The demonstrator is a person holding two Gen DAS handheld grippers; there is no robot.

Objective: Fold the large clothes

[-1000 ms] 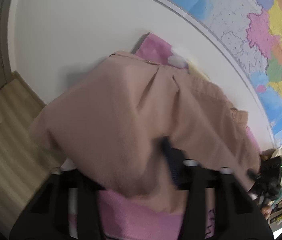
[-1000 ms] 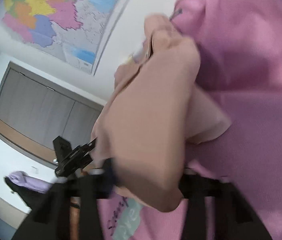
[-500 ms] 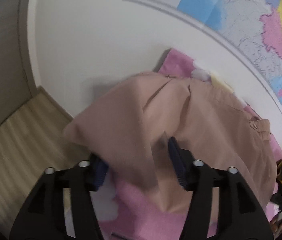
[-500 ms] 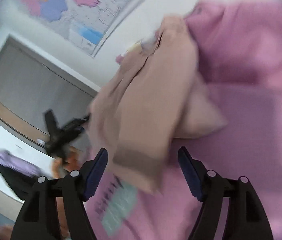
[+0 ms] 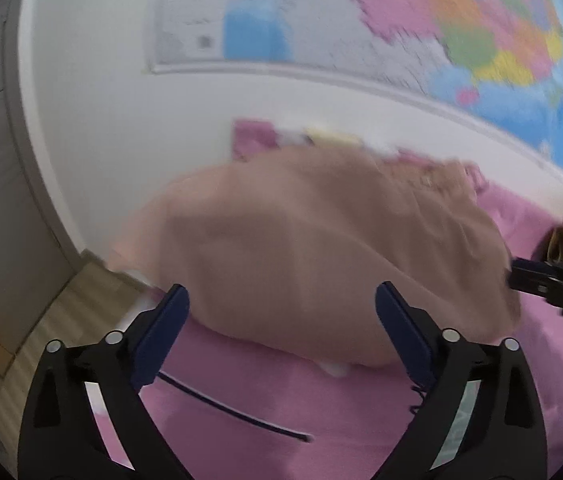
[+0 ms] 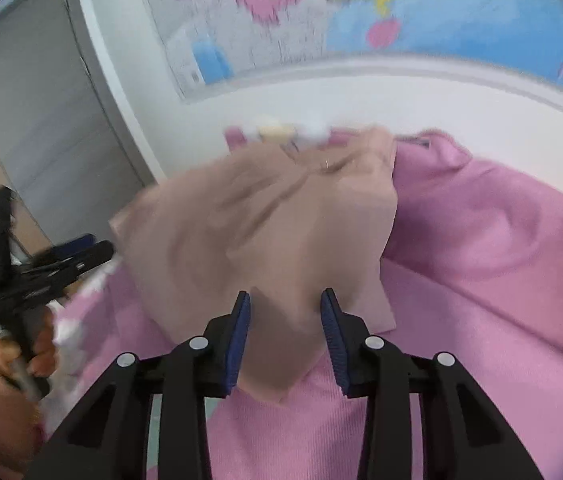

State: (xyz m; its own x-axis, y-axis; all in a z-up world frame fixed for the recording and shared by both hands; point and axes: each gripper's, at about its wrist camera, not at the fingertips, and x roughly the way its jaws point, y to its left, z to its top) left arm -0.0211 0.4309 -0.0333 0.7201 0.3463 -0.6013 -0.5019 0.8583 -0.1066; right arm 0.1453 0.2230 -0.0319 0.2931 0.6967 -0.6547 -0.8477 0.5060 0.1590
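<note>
The pink bedcover carried the beige garment, folded over and lying against the wall below the map. The left gripper stood wide apart, having just been opening, clear of cloth. The right gripper, jaws just closing, stood partly apart around a garment corner. Risk: a shallow bite could drag the fold open.

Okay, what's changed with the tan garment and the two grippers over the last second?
Both grippers let go of the tan fabric garment, which dropped from its raised hold onto the pink bed cover. The left gripper has just opened wide and pulled back; the right gripper opened, then partly closed, a garment corner between its pads. The wall map is unchanged.
</note>
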